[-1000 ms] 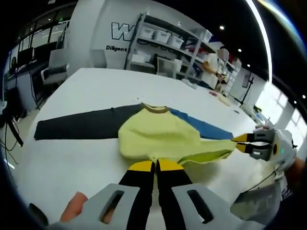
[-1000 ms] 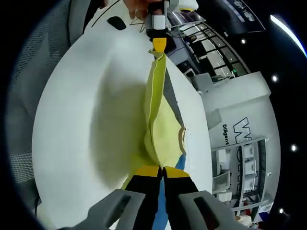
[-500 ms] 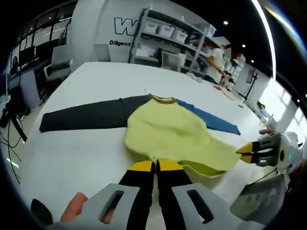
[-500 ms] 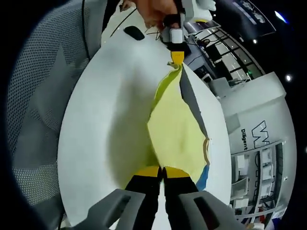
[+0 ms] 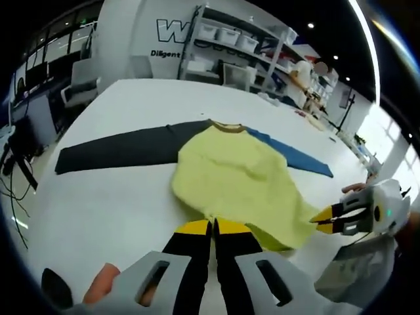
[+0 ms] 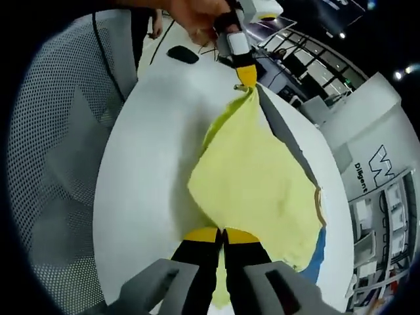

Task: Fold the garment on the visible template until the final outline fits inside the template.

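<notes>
In the left gripper view, the left gripper (image 5: 213, 226) rises from the bottom edge with its yellow-tipped black jaws pressed together, pinching the near hem of a long-sleeved shirt (image 5: 243, 177) with a pale yellow body. The shirt lies on a large white table (image 5: 111, 203), its brown collar pointing away from the camera. One black sleeve (image 5: 118, 149) stretches flat across the table to the left, and a blue sleeve (image 5: 295, 156) runs off to the right. At the right edge of this view, the right gripper (image 5: 325, 218) is clamped on the other corner of the yellow hem, held in a person's hand. Beyond the table stand shelving racks (image 5: 230, 56) with storage bins and a white wall with dark lettering. In the right gripper view, the right gripper (image 6: 222, 234) also has its jaws closed on the yellow hem, and the fabric spreads away from it, lifted slightly off the table. At the top of that view the left gripper grips the far corner, and beside the table is a grey mesh chair back (image 6: 56, 170).
</notes>
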### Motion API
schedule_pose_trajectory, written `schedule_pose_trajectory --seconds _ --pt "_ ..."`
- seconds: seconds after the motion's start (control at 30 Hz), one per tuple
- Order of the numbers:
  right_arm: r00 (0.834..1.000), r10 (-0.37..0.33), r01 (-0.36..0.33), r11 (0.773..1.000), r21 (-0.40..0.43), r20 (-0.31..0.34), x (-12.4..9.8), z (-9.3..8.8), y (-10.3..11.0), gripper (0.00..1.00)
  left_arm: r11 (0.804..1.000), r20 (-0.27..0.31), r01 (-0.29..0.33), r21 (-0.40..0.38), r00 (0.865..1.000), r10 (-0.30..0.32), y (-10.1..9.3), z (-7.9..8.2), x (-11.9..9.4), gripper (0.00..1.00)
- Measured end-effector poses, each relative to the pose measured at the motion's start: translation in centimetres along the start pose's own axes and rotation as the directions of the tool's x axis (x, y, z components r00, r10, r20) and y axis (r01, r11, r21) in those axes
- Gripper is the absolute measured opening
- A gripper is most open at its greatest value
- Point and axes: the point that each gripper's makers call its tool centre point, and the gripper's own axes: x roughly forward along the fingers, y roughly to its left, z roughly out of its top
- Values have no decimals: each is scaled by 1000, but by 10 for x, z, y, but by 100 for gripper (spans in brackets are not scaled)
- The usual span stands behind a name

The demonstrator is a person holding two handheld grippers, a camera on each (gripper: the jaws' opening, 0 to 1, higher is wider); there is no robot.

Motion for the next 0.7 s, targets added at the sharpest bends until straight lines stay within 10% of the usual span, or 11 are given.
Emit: schedule_pose_trajectory --seconds 0.7 --pt "998 26 -35 980 194 48 -7 2 4 5 1000 -37 -2 -14 999 1 3 -14 4 0"
